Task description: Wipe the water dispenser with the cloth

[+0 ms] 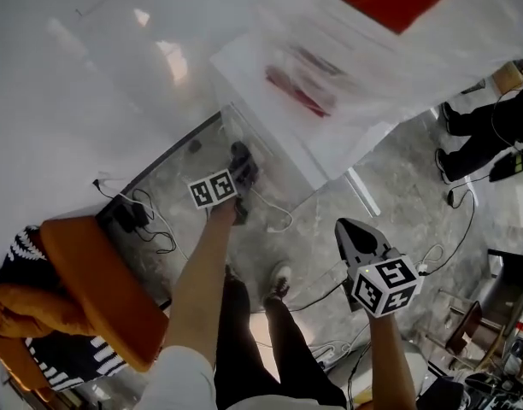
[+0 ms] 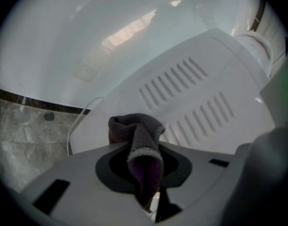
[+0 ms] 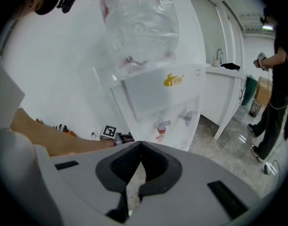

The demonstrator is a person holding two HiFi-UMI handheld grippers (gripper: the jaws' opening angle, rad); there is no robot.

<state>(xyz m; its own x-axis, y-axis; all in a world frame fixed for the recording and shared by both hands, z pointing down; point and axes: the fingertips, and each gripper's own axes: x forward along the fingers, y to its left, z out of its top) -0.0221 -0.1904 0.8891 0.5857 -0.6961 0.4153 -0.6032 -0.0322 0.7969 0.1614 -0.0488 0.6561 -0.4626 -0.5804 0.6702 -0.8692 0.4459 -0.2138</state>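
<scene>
The white water dispenser point(image 1: 279, 101) stands against the wall with a clear bottle point(image 3: 139, 22) on top. Its front shows a yellow logo and two taps point(image 3: 163, 125). My left gripper point(image 2: 146, 173) is shut on a dark grey cloth point(image 2: 137, 135), whose bunched end sticks out toward the dispenser's slotted vent panel point(image 2: 191, 98); whether it touches, I cannot tell. In the head view the left gripper point(image 1: 243, 161) is low beside the dispenser's side. My right gripper point(image 3: 138, 147) is shut on nothing and hangs back in front of the dispenser, above the floor point(image 1: 345, 227).
An orange padded seat point(image 1: 91, 289) with striped fabric stands at the left. Cables and a plug block point(image 1: 129, 216) lie on the marble floor by the wall. A person in black point(image 3: 278, 79) stands at the right beside a white counter point(image 3: 228, 81).
</scene>
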